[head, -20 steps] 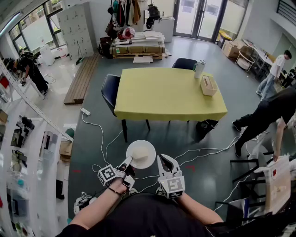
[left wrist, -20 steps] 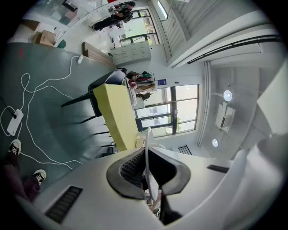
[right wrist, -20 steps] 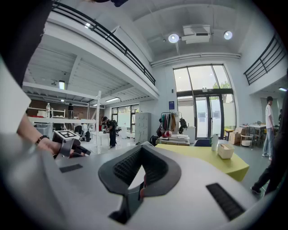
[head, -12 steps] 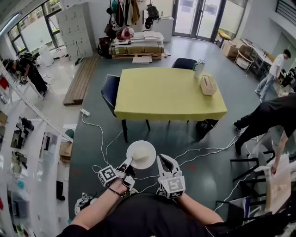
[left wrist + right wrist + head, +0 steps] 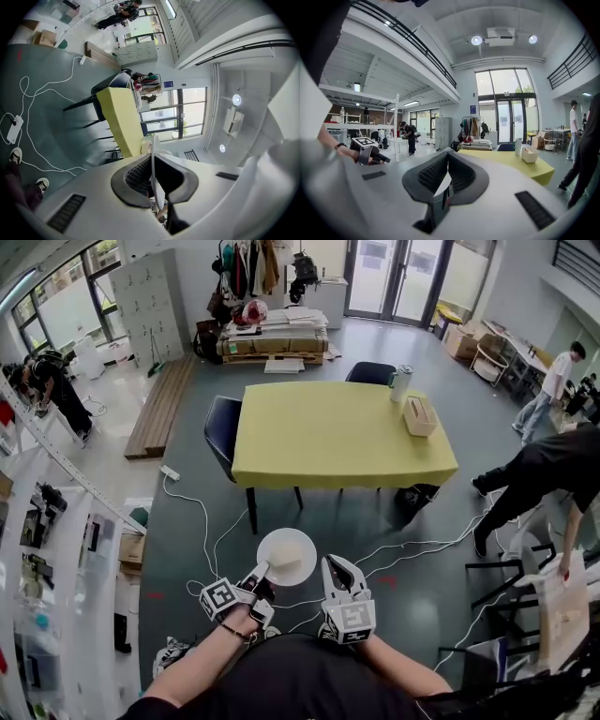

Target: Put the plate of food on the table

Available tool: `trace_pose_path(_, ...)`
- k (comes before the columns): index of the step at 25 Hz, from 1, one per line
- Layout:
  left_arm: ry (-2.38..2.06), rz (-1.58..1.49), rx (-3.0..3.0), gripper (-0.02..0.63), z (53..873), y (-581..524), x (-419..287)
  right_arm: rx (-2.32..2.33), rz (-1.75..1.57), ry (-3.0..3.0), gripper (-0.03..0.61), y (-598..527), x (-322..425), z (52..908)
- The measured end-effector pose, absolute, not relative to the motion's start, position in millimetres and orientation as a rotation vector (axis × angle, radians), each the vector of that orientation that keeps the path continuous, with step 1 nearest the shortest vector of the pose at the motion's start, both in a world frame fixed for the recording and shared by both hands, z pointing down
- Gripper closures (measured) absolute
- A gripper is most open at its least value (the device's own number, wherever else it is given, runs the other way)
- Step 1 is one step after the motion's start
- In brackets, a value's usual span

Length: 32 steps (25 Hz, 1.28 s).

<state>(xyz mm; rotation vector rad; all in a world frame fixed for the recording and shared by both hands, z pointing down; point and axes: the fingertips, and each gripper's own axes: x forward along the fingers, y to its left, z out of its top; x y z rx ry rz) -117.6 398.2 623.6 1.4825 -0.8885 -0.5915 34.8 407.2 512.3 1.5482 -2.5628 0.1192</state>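
Plate of food (image 5: pixel 287 556): white, clamped by its rim in the left hand-held gripper (image 5: pixel 262 570), above the floor (image 5: pixel 375 521), well short of the yellow surface (image 5: pixel 342 432). Right hand-held gripper (image 5: pixel 334 566): closed, empty.

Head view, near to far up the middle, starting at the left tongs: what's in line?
Left tongs, shut on the plate's rim → plate of food → yellow table → stacked boards on a pallet → glass doors.
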Motion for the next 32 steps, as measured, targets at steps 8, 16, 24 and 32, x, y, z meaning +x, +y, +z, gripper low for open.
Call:
trace_pose_path(8,-0.849,-0.59,1.497,0.594,626,391,-138,1.601,0.103,-2.526,0.566,407,14,513)
trace_pose_path(16,-0.842,-0.553,1.505,0.594,633,392,-162,1.649,0.094,-2.5,0.566,417,-10,512)
trace_pose_path(24,-0.841,-0.547,1.493,0.594,636,376,-166,1.654,0.112,-2.479,0.566,400,-11,514)
trace_pose_path(32,-0.847,-0.578,1.473,0.594,644,337,-163,1.624,0.106,-2.5,0.566,354,-8,517)
